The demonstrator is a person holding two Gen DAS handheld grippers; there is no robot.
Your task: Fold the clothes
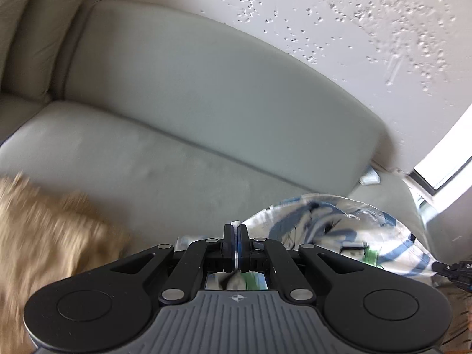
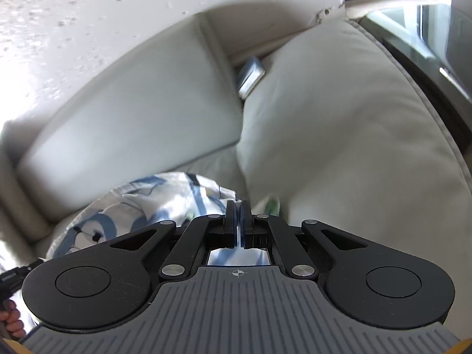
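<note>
While both grippers are clamped onto it, the garment (image 1: 330, 230) hangs bunched up between them over the sofa seat (image 1: 165, 174). It's thin white fabric with loose blue swirls, a few black marks and a bit of green. The left gripper (image 1: 236, 236) has its fingers pinched shut on one edge, and the right gripper (image 2: 238, 221) is closed on another edge, so the cloth balloons out in the middle, all crumpled. To the left on the seat there's a blurry tan fluffy thing (image 1: 50, 233), can't tell what it is. Grey back cushions (image 2: 129, 124) sit behind, with a small book-like object (image 2: 250, 76) wedged between two of them. A glass-topped table (image 2: 430, 41) stands beside the sofa.
</note>
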